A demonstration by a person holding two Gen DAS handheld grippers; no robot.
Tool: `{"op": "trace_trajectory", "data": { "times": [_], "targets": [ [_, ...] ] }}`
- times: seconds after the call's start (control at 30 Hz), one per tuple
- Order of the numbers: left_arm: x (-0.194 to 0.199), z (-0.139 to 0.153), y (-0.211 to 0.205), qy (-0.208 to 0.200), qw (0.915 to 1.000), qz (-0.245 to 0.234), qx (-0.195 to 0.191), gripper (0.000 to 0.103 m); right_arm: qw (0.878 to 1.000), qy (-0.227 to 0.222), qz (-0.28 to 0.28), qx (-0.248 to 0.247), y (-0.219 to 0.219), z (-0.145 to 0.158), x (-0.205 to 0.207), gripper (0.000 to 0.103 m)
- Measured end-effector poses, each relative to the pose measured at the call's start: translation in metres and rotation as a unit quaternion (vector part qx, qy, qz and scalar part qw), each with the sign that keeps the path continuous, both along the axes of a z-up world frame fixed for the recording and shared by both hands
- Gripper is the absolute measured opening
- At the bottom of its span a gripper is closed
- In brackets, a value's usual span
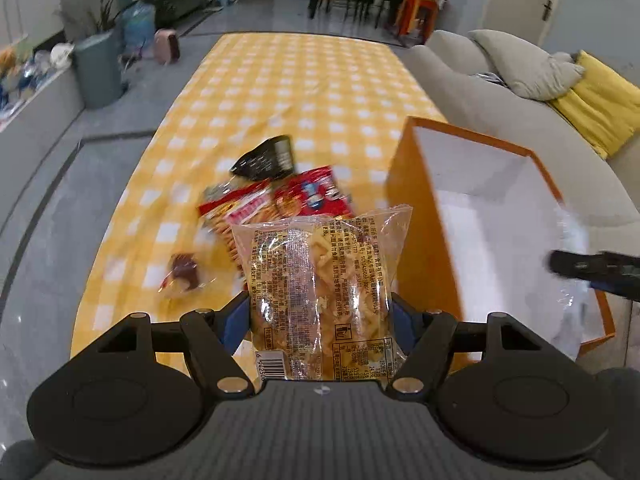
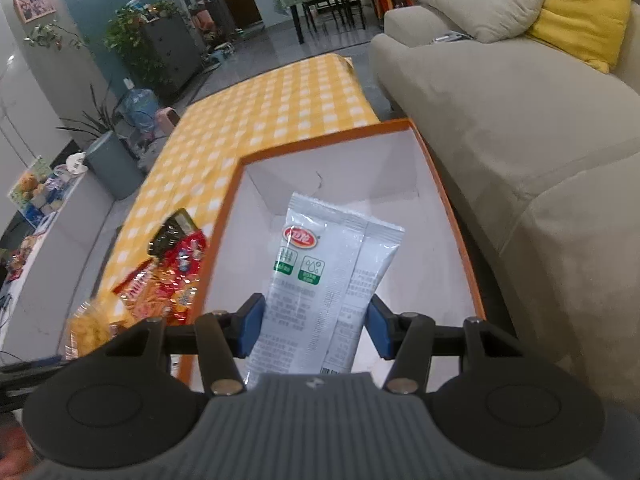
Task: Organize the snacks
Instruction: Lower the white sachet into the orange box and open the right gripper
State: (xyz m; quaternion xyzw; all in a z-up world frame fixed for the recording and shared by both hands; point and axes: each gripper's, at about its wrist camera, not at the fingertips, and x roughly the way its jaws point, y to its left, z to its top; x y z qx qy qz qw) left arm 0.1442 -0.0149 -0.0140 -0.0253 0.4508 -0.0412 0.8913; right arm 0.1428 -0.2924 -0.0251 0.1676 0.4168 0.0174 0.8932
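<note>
Left gripper clamps yellow snack bag beside orange box; right gripper clamps white pouch above it for drop-in.

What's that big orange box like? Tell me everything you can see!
The orange box is a big open box, likely cardboard, with orange outer walls and rim and a plain white inside. It has no lid on and sits upright on the yellow checked tablecloth, beside the grey sofa. The right claw holds a white snack packet over its white inside.
</note>
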Motion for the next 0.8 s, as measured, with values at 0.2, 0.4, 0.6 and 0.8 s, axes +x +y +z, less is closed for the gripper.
{"op": "trace_trajectory", "data": {
  "times": [0.2,0.4,0.6,0.8],
  "targets": [
    [0.009,-0.003,-0.025,0.010,0.9997,-0.016,-0.016,0.081,0.999,0.024,0.011,0.046,0.003,-0.030,0.018,0.051],
    [0.012,-0.009,-0.038,0.020,0.9991,-0.033,-0.019,0.081,0.995,0.061,0.012,0.081,0.008,-0.054,0.037,0.051],
    [0.014,-0.013,-0.033,0.026,0.9990,-0.025,-0.026,0.081,0.991,0.075,-0.018,0.105,0.008,-0.071,0.050,0.050],
    [0.013,-0.011,-0.024,0.028,0.9991,-0.012,-0.030,0.081,0.984,0.099,-0.007,0.145,0.019,-0.084,0.057,0.050]
  ]
}}
